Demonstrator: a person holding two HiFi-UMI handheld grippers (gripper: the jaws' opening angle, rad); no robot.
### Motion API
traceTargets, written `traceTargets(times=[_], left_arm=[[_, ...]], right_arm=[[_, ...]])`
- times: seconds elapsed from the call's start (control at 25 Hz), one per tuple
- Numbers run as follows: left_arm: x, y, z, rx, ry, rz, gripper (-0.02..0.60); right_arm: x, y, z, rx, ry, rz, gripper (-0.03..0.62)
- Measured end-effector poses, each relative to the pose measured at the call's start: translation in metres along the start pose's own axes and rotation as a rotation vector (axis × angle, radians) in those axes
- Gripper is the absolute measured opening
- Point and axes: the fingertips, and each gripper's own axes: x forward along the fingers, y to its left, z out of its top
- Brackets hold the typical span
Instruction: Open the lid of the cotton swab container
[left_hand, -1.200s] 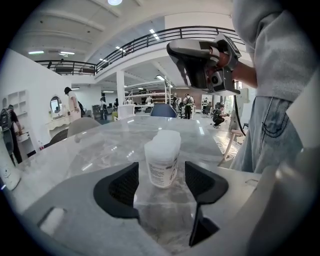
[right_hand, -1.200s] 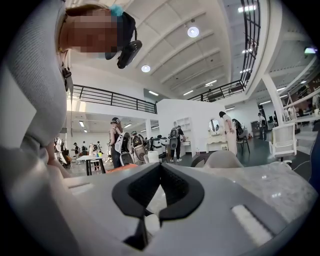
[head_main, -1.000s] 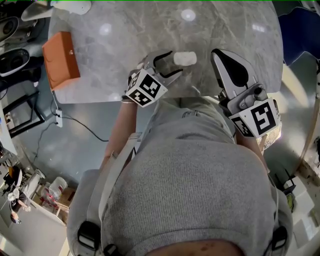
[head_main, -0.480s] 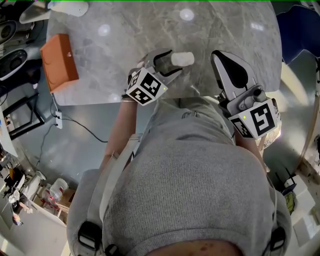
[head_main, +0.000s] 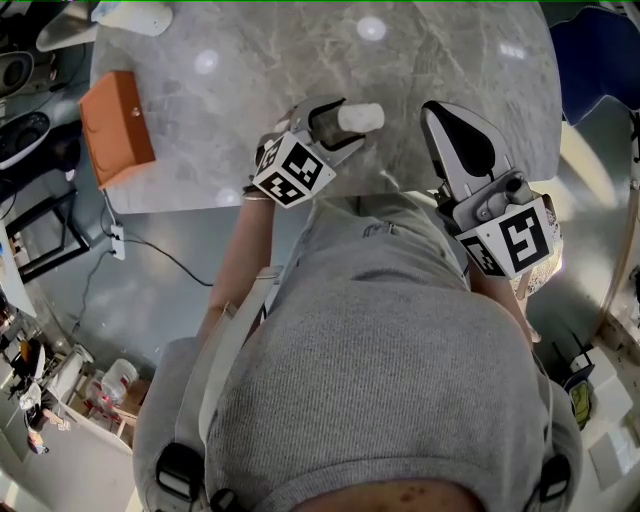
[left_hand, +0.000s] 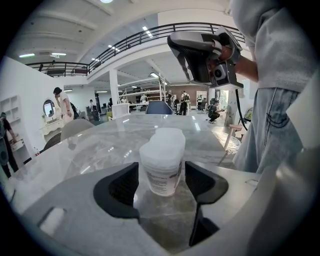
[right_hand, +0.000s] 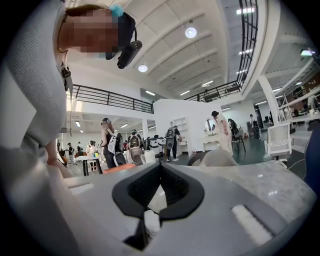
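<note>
White cotton swab container (left_hand: 162, 162) sits between our spread left claw (left_hand: 161, 172) — next we pinch it, then our pressed-together right claw (right_hand: 160, 170) opens for the lid (left_hand: 163, 145).

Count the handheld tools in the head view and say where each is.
2. The left tool is at the table's near edge, the white container between its jaws. The right tool is to its right, jaws shut and empty. None seems hidden.
</note>
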Motion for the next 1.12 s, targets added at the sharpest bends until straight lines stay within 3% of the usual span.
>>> traceTargets(times=[1.12], left_arm=[[0.017, -0.002, 0.004, 0.015, 0.004, -0.029, 0.295]], right_arm=[[0.002, -0.003, 0.000, -0.002, 0.005, -0.010, 0.002]])
